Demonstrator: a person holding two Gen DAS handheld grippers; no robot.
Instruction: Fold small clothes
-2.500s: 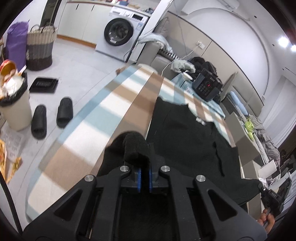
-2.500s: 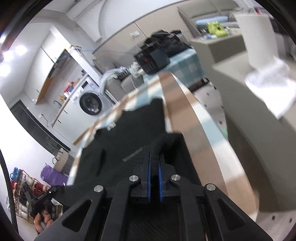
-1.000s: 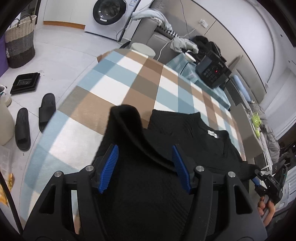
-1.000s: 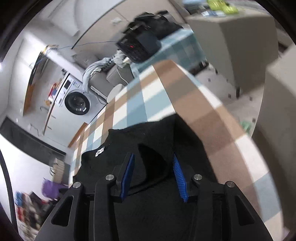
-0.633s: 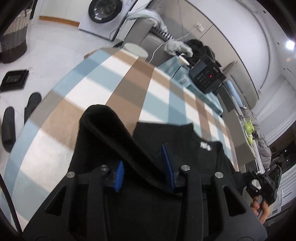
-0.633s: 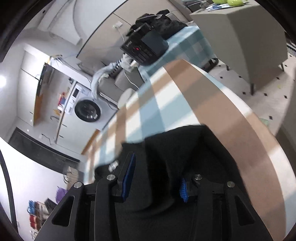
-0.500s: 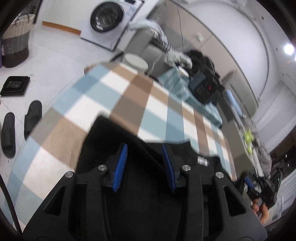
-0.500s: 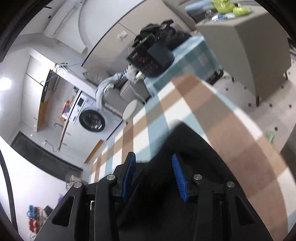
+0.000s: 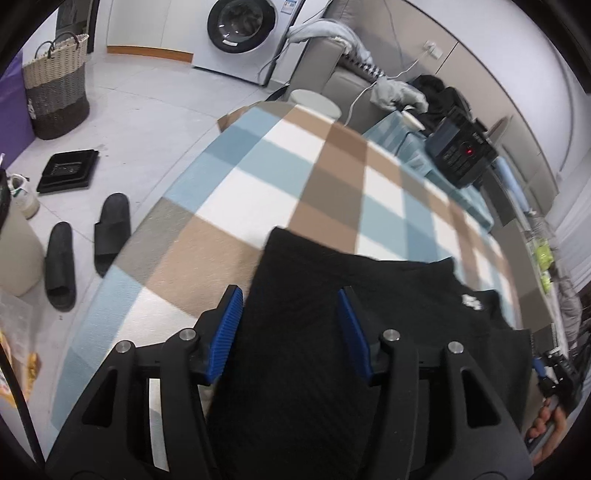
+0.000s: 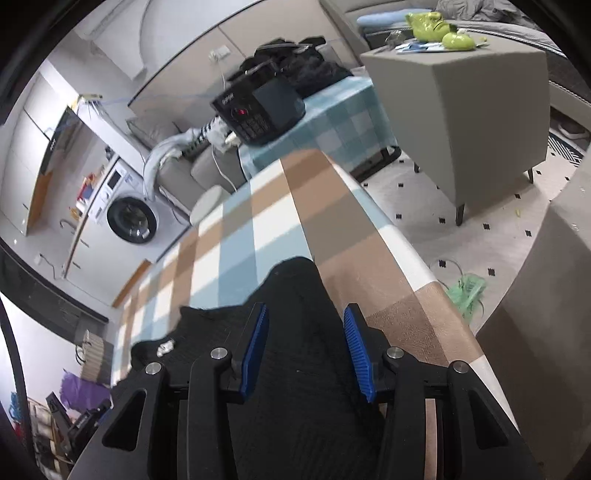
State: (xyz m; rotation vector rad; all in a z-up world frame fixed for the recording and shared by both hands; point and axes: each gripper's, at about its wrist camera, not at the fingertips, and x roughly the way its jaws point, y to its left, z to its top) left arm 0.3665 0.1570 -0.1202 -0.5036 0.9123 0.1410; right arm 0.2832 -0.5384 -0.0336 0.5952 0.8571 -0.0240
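Upper centre of the left wrist view: a washing machine (image 9: 236,27); upper left, a wicker basket (image 9: 55,85); at left on the floor, black slippers (image 9: 88,240); at right, a black device (image 9: 461,151) with a red light. Nothing blocking. Lower centre on the checked cloth (image 9: 295,173): the black garment (image 9: 306,354), ribbed, flat, white neck label unreadable. Left gripper (image 9: 291,325) spread, just been widening, straddling fabric without pinching. Right gripper (image 10: 306,343) likewise parted over cloth.
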